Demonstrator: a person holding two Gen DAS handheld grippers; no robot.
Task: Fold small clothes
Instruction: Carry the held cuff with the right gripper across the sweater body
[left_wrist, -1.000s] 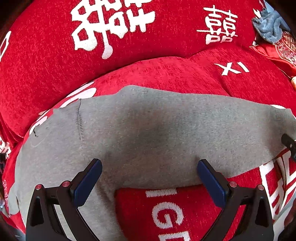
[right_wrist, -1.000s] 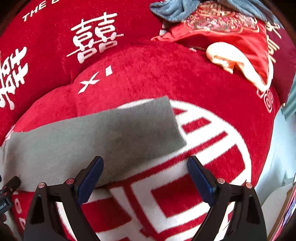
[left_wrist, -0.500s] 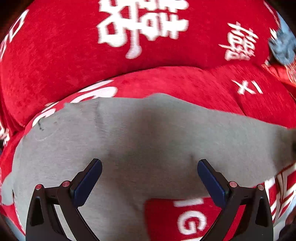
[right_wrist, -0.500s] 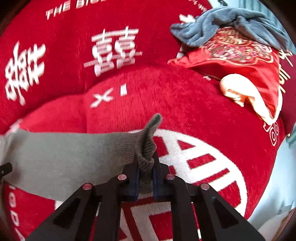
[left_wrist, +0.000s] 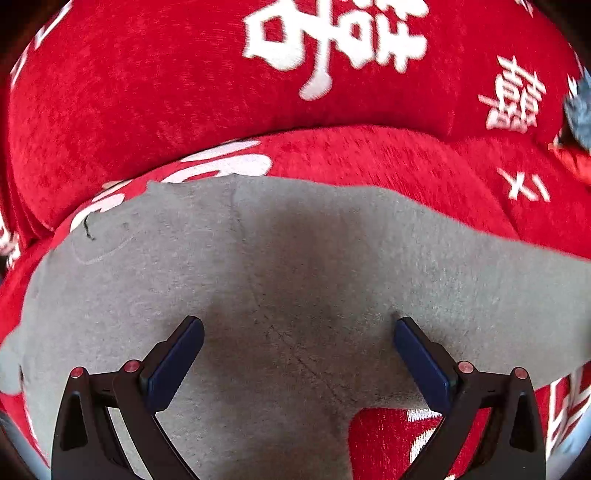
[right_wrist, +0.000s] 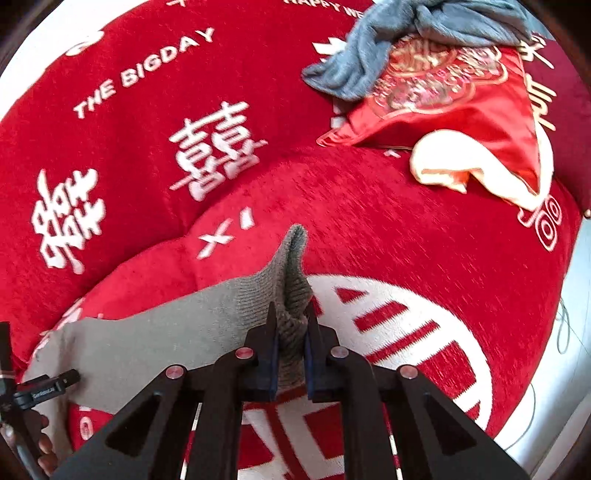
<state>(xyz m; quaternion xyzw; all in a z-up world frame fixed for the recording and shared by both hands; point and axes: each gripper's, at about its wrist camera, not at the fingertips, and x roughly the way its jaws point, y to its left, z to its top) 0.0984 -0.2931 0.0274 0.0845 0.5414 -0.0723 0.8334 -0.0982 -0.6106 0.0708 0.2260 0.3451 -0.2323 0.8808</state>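
A: Where was the garment at this entry?

B: The grey sock (left_wrist: 303, 280) lay spread flat on the red sofa cover (left_wrist: 147, 92), on the seat cushion just in front of the backrest with its white characters. The sock's cuff end was lifted off the cushion and bunched upright.

A: State of your right tool?

B: My right tool (right_wrist: 290, 354) was clenched on the ribbed cuff of the grey sock (right_wrist: 177, 332); the knit stood pinched between the two pads, a peak of it rising above them.

A: And the left?

B: My left tool (left_wrist: 297, 354) was released, fingers spread wide over the sock's middle, gripping nothing.

A: Anything else near the sock?

B: Well beyond the cuff, a red satin cushion (right_wrist: 461, 99) sat against the backrest, a blue-grey cloth (right_wrist: 406, 44) draped on it.
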